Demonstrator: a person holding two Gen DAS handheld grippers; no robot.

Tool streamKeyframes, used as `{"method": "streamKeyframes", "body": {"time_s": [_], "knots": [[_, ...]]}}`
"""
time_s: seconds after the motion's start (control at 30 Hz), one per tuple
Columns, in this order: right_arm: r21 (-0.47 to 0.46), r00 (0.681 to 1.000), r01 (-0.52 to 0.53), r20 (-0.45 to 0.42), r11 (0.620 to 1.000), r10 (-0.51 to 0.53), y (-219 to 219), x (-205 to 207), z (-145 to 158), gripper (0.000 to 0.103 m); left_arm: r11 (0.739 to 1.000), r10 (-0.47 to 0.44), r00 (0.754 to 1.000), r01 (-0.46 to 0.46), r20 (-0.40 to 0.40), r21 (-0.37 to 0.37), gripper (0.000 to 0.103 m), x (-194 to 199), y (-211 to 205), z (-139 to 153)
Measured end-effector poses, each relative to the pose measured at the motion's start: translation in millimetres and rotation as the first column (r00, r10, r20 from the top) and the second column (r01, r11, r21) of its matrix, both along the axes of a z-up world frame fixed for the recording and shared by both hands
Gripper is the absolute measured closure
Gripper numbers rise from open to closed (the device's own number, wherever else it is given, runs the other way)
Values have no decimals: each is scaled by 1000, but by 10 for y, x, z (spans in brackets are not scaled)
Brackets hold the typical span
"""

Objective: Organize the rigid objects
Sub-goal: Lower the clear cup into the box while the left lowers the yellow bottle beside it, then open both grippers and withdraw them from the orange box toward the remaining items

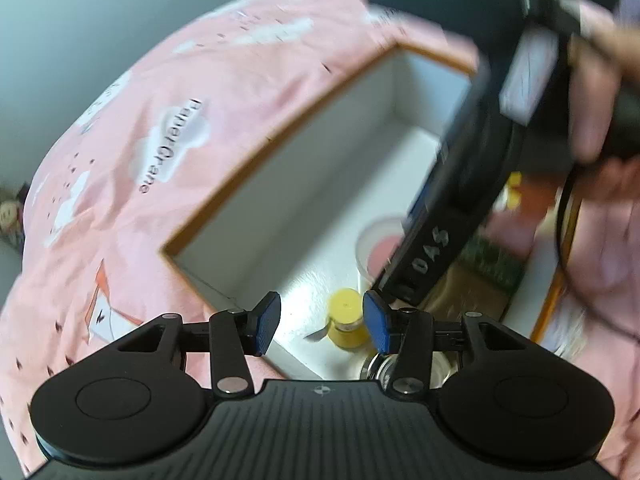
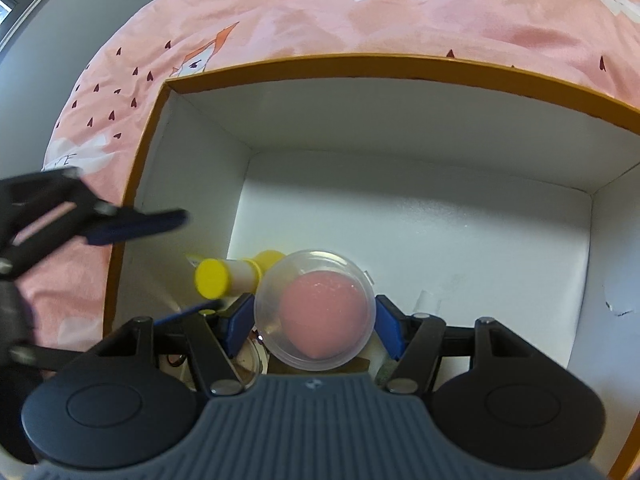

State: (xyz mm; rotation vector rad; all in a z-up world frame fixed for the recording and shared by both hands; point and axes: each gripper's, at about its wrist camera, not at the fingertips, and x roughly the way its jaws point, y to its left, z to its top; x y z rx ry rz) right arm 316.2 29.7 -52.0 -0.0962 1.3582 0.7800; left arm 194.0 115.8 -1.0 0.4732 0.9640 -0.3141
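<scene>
A clear round plastic tub with pink contents is clamped by the right gripper over the white orange-rimmed cardboard box. The left gripper is parted, empty. At nine o'clock, a yellow-capped vial is already boxed; the tub's placement remains.
</scene>
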Motion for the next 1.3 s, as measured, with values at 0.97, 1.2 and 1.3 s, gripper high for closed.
{"method": "streamKeyframes", "body": {"time_s": [0.97,1.2,1.3], "knots": [[-51,996,-63,59,997,66,255,-204,79,34,980,136,990,-131,22,-151,46,-122,259,278],[-74,981,-72,173,995,84,140,-326,317,34,978,130,990,-120,47,-171,46,-230,228,399],[-88,968,-82,232,993,100,48,-417,420,34,978,115,991,-102,66,-180,46,-309,173,471]]}}
